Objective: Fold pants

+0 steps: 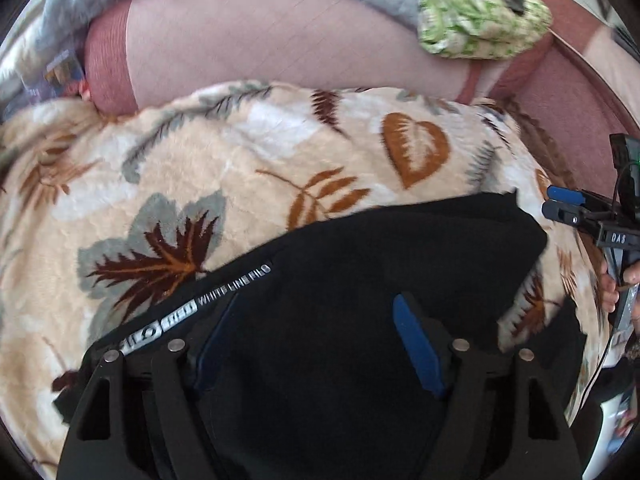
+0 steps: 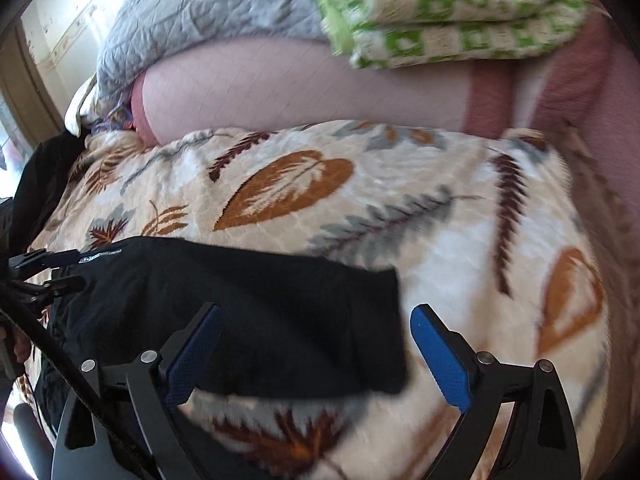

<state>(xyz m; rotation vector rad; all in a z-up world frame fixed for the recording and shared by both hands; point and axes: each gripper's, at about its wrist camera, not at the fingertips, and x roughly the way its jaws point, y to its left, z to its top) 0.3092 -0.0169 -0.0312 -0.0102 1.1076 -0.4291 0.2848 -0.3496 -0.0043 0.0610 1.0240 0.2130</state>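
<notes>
Black pants (image 1: 380, 264) lie folded on a cream blanket with a leaf print (image 1: 240, 152). A white-lettered waistband strip (image 1: 224, 292) runs along their left edge. My left gripper (image 1: 316, 312) is open right over the pants, its blue pads (image 1: 416, 344) spread on either side of the cloth. In the right wrist view the pants (image 2: 248, 312) lie at lower left, and my right gripper (image 2: 316, 320) is open above their right end. The right gripper also shows at the right edge of the left wrist view (image 1: 560, 202).
A pink pillow (image 1: 280, 44) lies behind the blanket. A grey quilt (image 2: 208, 12) and a green-patterned folded cloth (image 2: 440, 12) rest on it. The left gripper shows at the left edge of the right wrist view (image 2: 48, 268). A window frame (image 2: 24, 80) stands at far left.
</notes>
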